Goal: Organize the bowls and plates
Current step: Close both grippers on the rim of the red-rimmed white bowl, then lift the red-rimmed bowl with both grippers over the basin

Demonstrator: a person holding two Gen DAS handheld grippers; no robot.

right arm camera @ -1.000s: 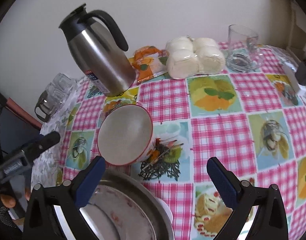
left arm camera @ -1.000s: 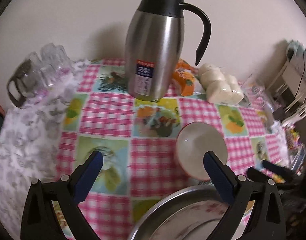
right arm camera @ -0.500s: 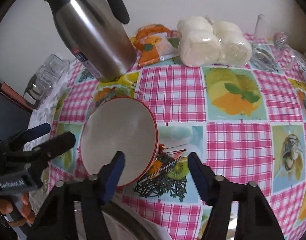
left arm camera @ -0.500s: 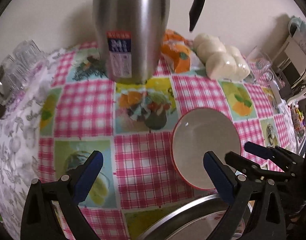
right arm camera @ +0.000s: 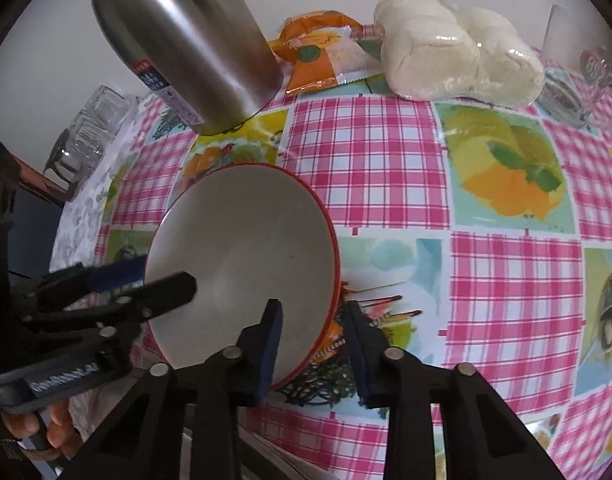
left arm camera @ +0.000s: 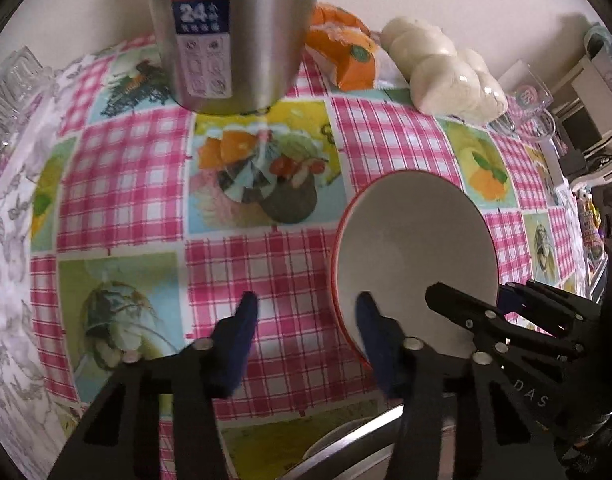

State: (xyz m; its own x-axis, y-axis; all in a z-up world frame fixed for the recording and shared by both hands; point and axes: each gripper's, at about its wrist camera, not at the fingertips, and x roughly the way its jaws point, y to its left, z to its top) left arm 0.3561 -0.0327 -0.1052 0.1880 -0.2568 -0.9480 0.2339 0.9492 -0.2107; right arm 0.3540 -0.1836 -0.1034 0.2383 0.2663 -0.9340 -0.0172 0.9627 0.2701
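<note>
A white bowl with a red rim (left arm camera: 413,252) sits on the checked tablecloth, also in the right wrist view (right arm camera: 242,256). My left gripper (left arm camera: 304,308) straddles the bowl's left rim, one finger inside and one outside, jaws partly closed and not pressing it. My right gripper (right arm camera: 311,316) straddles the bowl's right rim the same way, jaws narrowed with a gap left. A metal basin rim (left arm camera: 345,444) with a plate inside shows at the bottom edge.
A steel thermos jug (left arm camera: 230,36) stands behind the bowl. An orange snack packet (right arm camera: 317,56), wrapped white buns (right arm camera: 453,64) and a glass mug (right arm camera: 585,84) line the back. Clear glasses (right arm camera: 90,128) stand at the left edge.
Both grippers moved forward and down to the bowl and narrowed their jaws around opposite sides of its rim. The bowl has stayed on the table.
</note>
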